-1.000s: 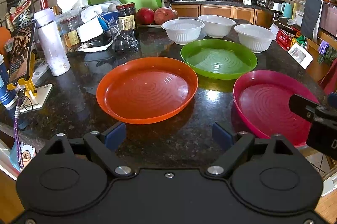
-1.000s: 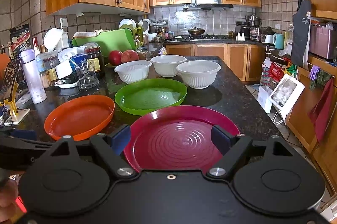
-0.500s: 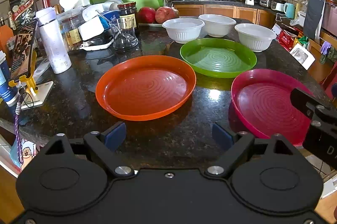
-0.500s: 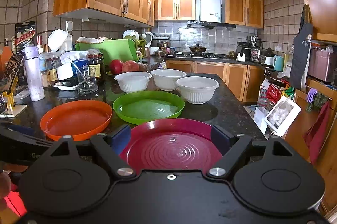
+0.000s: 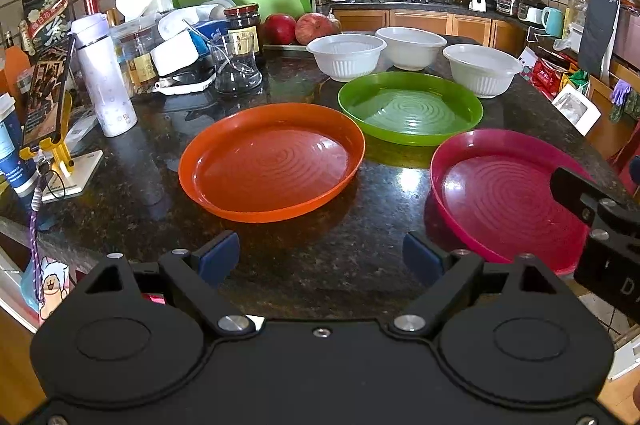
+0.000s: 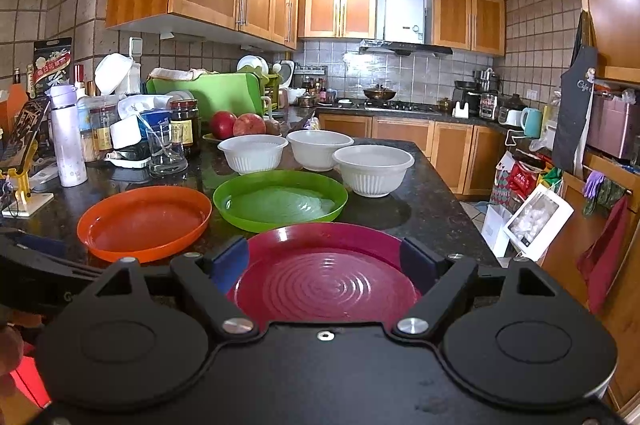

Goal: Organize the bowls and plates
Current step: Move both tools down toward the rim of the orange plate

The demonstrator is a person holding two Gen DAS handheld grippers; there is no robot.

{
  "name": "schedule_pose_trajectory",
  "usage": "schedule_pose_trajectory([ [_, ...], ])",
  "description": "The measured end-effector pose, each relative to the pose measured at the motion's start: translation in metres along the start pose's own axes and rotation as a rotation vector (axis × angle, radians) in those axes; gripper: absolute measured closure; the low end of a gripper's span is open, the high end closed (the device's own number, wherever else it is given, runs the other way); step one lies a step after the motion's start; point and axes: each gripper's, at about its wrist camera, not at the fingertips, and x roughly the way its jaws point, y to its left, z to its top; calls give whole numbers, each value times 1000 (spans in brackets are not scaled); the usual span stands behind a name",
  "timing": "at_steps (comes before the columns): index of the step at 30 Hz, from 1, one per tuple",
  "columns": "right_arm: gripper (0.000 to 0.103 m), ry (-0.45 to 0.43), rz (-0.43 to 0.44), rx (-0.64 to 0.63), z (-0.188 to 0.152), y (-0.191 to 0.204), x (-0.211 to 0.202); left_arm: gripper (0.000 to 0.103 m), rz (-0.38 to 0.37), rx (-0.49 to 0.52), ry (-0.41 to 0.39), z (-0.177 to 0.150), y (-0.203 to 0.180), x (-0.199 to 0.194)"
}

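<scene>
**Right tongs levelled out over the red plate — nothing grabbed yet**

Change over the last second: my right gripper (image 6: pixel 324 261) has pitched up. A second ago it looked down at the red plate (image 6: pixel 324 281); now the view is flatter, with more ceiling in it and less plate. The plate's near edge is hidden behind the gripper body. Fingers spread wide, one either side of the plate in the picture, pinching nothing. I can't tell how high they sit above it.

Left gripper (image 5: pixel 320 257) has barely moved. Also spread, empty, hanging over bare countertop (image 5: pixel 320 245) short of the orange plate (image 5: pixel 272 165).

Where things are:
- Orange, green plate (image 5: pixel 410 107) and red plate lie flat on the counter, close together, none stacked.
- Three white bowls (image 5: pixel 346 55) behind the green plate, standing singly, none nested.

My read: I'm still in the approach. Sorting hasn't begun — the right tongs look lined up for the red plate's near rim. It's shallow and flat on the stone, so the lower finger will need to get under the lip.
</scene>
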Motion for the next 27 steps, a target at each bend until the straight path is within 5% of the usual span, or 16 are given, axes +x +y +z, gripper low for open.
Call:
schedule_pose_trajectory([
  [10, 17, 15, 32, 0, 4, -5, 1, 14, 43, -10, 51, -4, -1, 2],
  [20, 18, 258, 322, 105, 20, -7, 20, 19, -32, -53, 217, -7, 25, 3],
  [27, 18, 350, 429, 164, 24, 3, 33, 24, -82, -40, 288, -4, 51, 5],
])
